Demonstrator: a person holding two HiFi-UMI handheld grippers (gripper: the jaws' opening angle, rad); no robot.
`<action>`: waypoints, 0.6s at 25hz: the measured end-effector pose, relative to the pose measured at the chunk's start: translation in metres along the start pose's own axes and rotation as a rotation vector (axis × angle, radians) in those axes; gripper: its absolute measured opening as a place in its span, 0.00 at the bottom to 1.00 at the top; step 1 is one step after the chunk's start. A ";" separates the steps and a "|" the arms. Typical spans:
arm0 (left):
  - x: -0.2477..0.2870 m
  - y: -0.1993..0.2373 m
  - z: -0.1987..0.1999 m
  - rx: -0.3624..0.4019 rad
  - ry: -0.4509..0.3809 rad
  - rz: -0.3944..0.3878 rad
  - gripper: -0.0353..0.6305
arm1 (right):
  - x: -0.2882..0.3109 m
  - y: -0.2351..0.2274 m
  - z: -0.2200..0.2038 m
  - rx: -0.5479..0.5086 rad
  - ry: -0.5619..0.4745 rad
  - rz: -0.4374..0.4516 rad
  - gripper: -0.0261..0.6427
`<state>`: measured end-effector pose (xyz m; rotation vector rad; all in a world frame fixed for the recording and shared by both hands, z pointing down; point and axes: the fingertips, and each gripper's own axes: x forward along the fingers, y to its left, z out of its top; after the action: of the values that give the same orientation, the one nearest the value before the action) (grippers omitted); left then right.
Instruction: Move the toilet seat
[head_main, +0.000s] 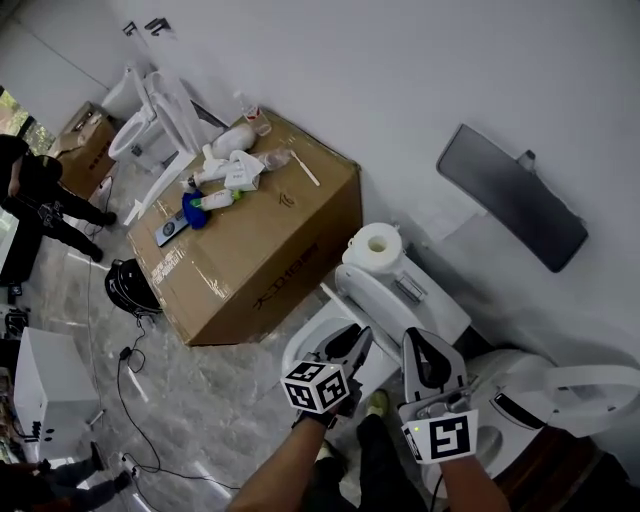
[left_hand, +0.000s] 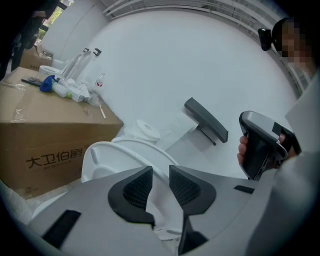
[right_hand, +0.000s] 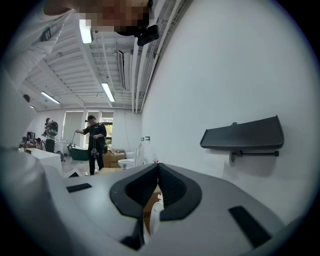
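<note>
Jaws of the left gripper (head_main: 352, 345) stand apart with nothing pressed between them, poised just in front of the white plastic toilet seat (head_main: 395, 300), which appears tilted up and back beneath a white roll of toilet paper (head_main: 375, 248). The right gripper (head_main: 425, 345), jaws closed together and empty, is held alongside. A large brown cardboard box (head_main: 250, 240) stands near the toilet. With the seat seemingly raised and neither gripper holding it, the move looks largely made; any lowering would call for a fresh grip.
</note>
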<state>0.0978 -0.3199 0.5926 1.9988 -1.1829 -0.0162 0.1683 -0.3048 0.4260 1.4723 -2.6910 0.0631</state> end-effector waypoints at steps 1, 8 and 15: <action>0.006 -0.002 0.002 0.009 0.004 0.002 0.22 | 0.001 -0.005 0.000 0.004 -0.002 -0.003 0.06; 0.043 -0.015 0.011 0.054 0.040 0.007 0.22 | 0.012 -0.034 0.003 0.038 -0.013 -0.018 0.06; 0.070 -0.021 0.017 0.069 0.054 0.007 0.22 | 0.022 -0.056 0.004 0.066 -0.019 -0.033 0.06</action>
<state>0.1459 -0.3775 0.5928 2.0429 -1.1701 0.0825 0.2039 -0.3536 0.4235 1.5432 -2.7036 0.1381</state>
